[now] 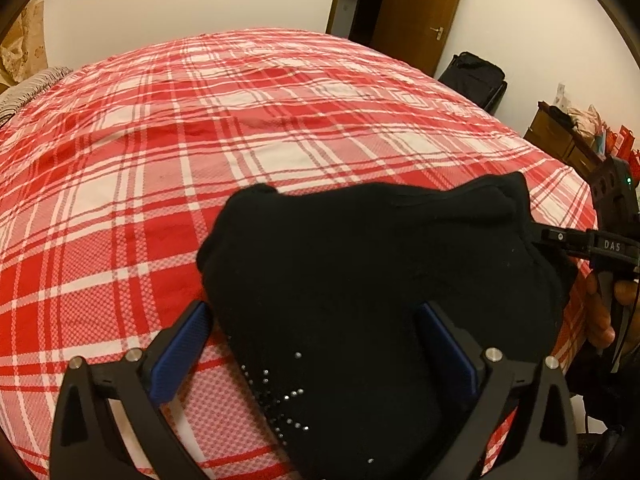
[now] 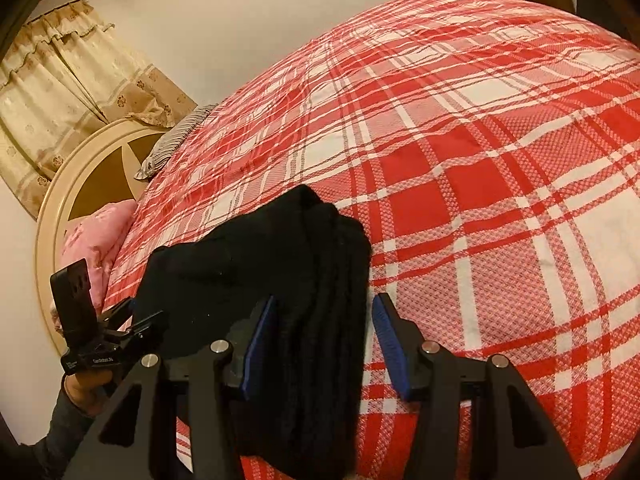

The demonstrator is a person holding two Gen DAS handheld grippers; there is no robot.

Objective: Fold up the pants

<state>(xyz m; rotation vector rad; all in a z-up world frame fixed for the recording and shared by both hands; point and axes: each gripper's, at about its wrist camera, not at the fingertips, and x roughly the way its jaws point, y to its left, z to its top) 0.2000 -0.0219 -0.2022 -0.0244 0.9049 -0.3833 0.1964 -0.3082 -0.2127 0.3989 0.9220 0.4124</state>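
Note:
The black pants [image 1: 360, 280] lie folded into a thick bundle on the red plaid bedcover [image 1: 200, 140], near its front edge. Small silver studs [image 1: 280, 400] dot the near part. My left gripper [image 1: 312, 312] stands wide open, with the bundle lying between its blue pads and neither pad pressing on it. In the right wrist view the layered end of the pants [image 2: 280, 260] fills the gap between the blue pads of my right gripper [image 2: 325, 300], which is shut on it. From the left wrist view the right gripper [image 1: 548, 236] reaches into the bundle's right edge, and that corner is raised.
The bedcover [image 2: 480, 160] stretches far behind and beside the pants. A headboard [image 2: 80, 168], a pink pillow [image 2: 96, 232] and a striped pillow [image 2: 176, 140] are at the bed's left end. A brown door [image 1: 420, 12], a black suitcase [image 1: 476, 76] and a wooden cabinet [image 1: 560, 136] stand beyond the bed.

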